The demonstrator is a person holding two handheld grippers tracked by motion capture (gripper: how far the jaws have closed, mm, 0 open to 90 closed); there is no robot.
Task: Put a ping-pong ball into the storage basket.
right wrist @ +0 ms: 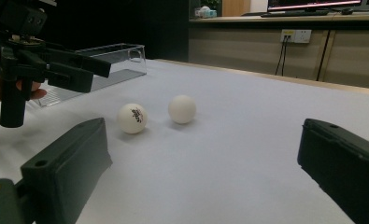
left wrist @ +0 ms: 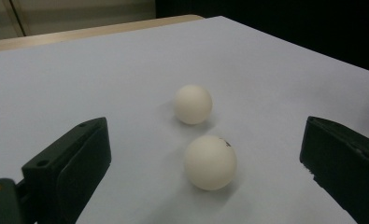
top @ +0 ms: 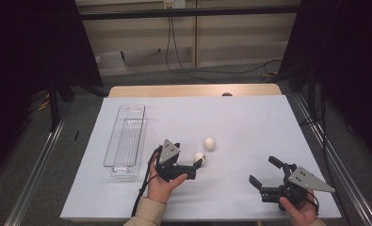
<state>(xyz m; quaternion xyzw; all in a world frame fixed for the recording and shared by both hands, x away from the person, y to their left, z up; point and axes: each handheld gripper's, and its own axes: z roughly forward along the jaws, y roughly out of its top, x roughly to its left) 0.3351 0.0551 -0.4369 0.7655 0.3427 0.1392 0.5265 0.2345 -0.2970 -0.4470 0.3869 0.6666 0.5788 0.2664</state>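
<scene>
Printed mark on near ball (right wrist: 131, 118), right gripper view.

The bench (top: 249, 122) carried two white balls: one (top: 209, 143) farther out, one (top: 199, 157) nearer. One clear plastic tray (top: 127, 141) was present. Two tongs were counted: left (top: 198, 165), right (top: 263, 172).

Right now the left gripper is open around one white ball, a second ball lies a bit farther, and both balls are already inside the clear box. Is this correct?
Not quite: the nearer ball and the farther ball lie on the white table, not in the clear box, as the high view shows. The rest stands: the left gripper is open around the nearer ball.
</scene>
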